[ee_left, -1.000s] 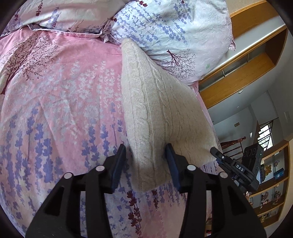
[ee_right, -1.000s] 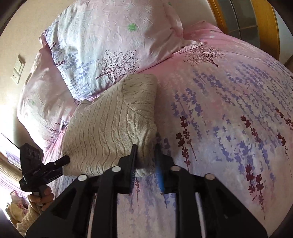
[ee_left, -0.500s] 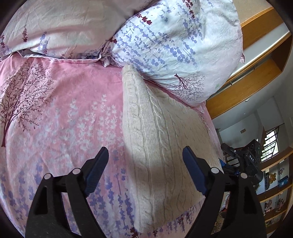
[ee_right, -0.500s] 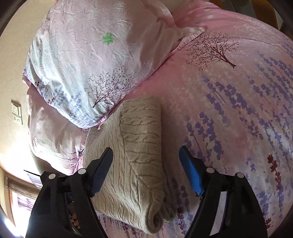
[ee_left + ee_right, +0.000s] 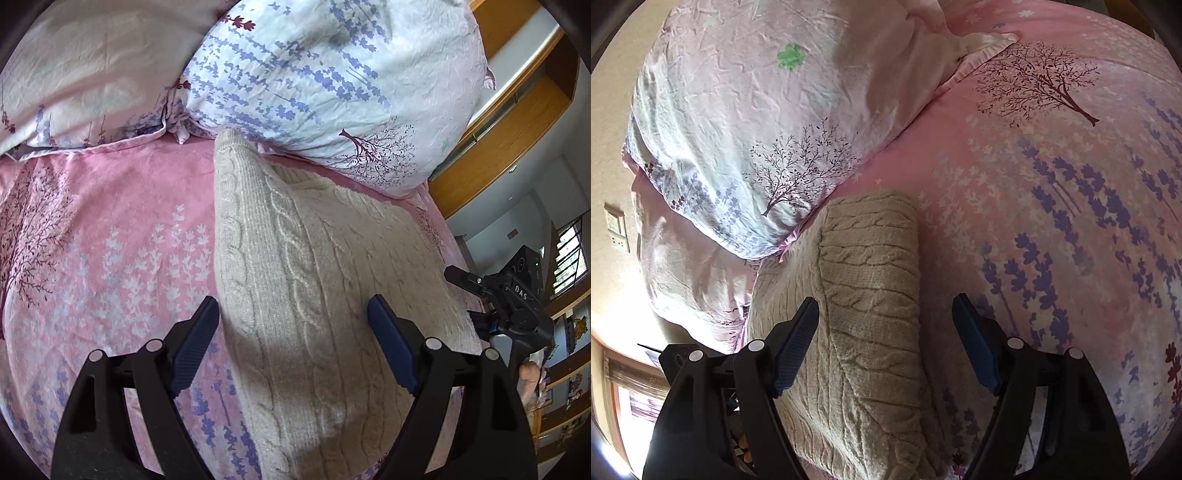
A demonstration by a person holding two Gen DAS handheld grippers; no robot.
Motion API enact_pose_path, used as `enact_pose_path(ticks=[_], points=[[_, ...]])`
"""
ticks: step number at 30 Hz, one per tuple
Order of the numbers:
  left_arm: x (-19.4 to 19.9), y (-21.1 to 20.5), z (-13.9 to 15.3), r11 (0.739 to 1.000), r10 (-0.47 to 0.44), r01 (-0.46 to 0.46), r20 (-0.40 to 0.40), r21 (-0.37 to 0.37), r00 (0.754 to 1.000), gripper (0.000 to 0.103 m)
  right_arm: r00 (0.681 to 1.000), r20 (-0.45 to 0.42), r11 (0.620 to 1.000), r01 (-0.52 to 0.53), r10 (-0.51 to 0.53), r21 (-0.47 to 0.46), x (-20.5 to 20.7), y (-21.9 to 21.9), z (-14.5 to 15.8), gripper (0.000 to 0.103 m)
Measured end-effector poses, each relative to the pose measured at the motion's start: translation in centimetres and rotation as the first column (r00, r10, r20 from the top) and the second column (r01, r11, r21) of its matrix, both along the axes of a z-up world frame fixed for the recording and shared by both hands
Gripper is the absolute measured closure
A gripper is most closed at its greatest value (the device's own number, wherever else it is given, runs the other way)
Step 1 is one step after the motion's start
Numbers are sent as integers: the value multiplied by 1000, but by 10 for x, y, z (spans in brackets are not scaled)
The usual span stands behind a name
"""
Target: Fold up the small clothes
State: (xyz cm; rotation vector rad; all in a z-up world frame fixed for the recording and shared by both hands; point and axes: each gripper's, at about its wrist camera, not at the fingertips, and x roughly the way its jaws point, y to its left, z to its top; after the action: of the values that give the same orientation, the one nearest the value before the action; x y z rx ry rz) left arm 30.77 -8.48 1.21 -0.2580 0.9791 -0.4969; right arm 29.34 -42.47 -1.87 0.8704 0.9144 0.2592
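A folded cream cable-knit sweater (image 5: 317, 280) lies flat on the pink flowered bedspread (image 5: 110, 240), its far corner touching a pillow. It also shows in the right wrist view (image 5: 871, 295). My left gripper (image 5: 295, 343) is open and empty, held above the sweater's near part. My right gripper (image 5: 886, 339) is open and empty, held above the sweater's folded edge. The right gripper also shows at the right of the left wrist view (image 5: 509, 302).
Two flowered pillows (image 5: 332, 81) (image 5: 85, 81) lie at the head of the bed, right behind the sweater; one shows in the right wrist view (image 5: 768, 122). Wooden shelving (image 5: 498, 147) stands past the bed's right edge. The bedspread (image 5: 1071, 221) stretches right of the sweater.
Both grippers were shut on the sweater's near edge a second ago. They have opened, let it go and lifted back; the sweater now rests flat on the bed.
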Motion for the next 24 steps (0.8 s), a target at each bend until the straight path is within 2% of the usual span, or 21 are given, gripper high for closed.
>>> enact_pose_path(ticks=[5,9,11,13,17,20,24], points=[[2,-19,5,994,-21,16,47,105,999,20,1000,12,999,-27,26,21,4,4,-1,27],[7,-26,5,993,-30,25,47,116,998,21,997,16,997,-72,72,22,6,12,0,28],[10,-26,3,993,-33,27,47,115,998,21,995,14,995,-98,98,21,8,17,-1,37],[10,-26,2,993,-33,27,49,115,998,21,995,19,995,-103,102,12,7,20,-1,40],[10,-26,1,993,-34,29,51,112,998,22,994,23,993,-111,111,40,7,22,-6,54],[8,-23,1,994,-33,27,52,102,998,26,992,48,992,-118,116,45,4,21,-8,64],[6,-19,4,997,-17,13,56,73,998,42,990,76,993,-116,115,12,-1,24,-1,68]])
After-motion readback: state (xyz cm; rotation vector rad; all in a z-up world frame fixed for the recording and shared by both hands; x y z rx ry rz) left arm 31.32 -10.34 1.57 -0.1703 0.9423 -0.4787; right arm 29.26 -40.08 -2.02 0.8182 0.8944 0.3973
